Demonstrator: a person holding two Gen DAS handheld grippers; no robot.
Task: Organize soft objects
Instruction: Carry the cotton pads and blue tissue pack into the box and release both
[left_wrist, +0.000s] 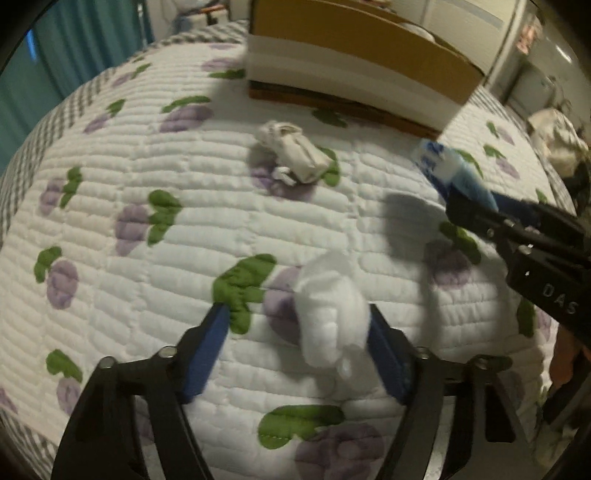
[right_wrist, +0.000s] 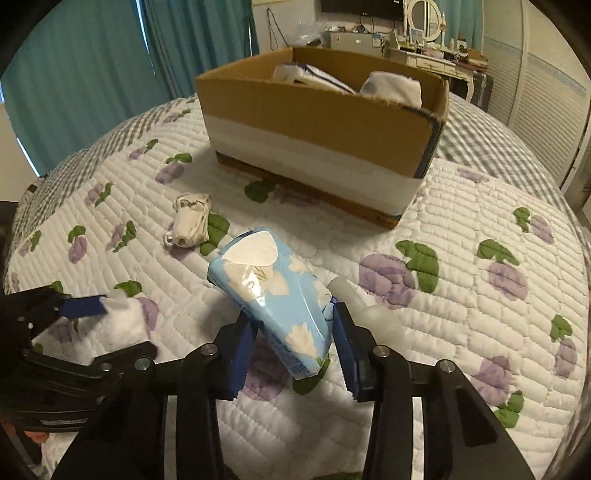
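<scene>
With the right tool clenched on the blue tissue pack above the bed and the left tool spread around white cotton, the pack should be carried level over the cardboard box before release.

Both fisheye cameras sat behind their grippers' blue-padded fingers, angled down over the white quilted bedspread with purple flowers. Each faced the open brown cardboard box, nearer in the left view. Both shared the box, the crumpled white cloth bundle and each other's gripper.
</scene>
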